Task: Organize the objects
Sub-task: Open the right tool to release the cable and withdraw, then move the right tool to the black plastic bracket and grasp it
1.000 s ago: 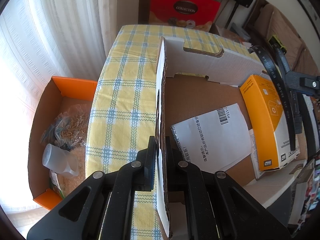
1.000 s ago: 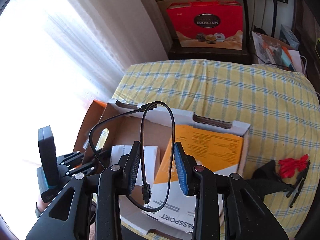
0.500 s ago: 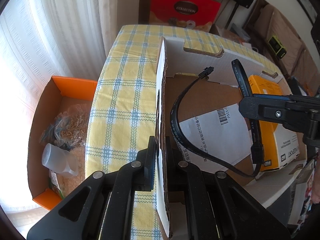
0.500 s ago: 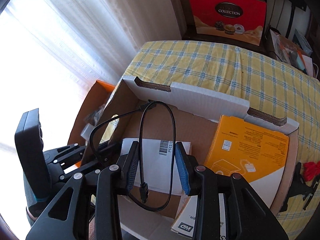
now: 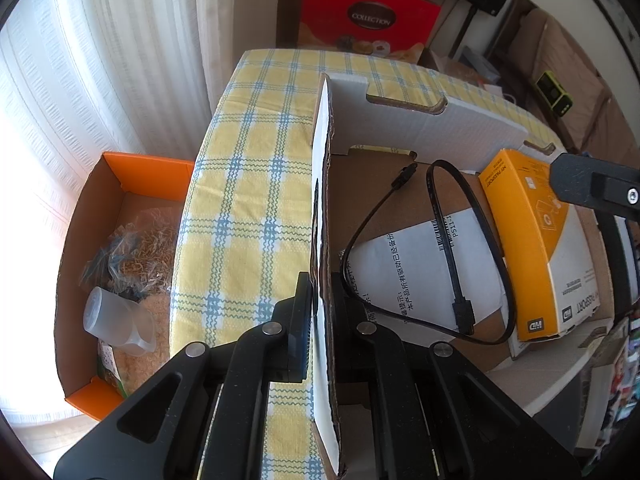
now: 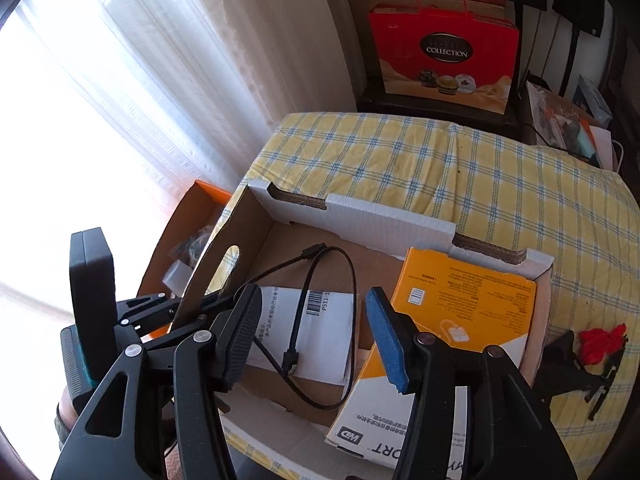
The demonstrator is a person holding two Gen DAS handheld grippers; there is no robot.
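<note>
**Cable down in the box, right jaws wide**

The left gripper [image 5: 318, 320] pinches the left wall of the box [image 5: 440, 120], one ribbed pad on each face of the thin corrugated board. The box is white outside and plain brown inside, with slot cut-outs along its far wall, and sits on a yellow and blue checked cloth [image 6: 460, 168].

The cable [image 5: 448, 248], thin, black and glossy, lies in a loose loop on the box floor, across a white printed sheet [image 5: 412, 268] with a barcode. One plug rests on the sheet, the other on bare cardboard near the far wall. Just right of it lies a flat orange and white carton [image 5: 536, 240].

The right gripper [image 6: 316, 332] hangs above the near part of the box, jaws spread wide with nothing between them; one pad is black and ribbed, the other blue and rough.

Half a second ago those jaws stood narrow around the hanging cable; now they have opened, and the cable has dropped onto the sheet. The left grip has not changed.

Left of the cloth sits an orange bin [image 5: 120, 184] holding a clear cup [image 5: 116, 328].
</note>
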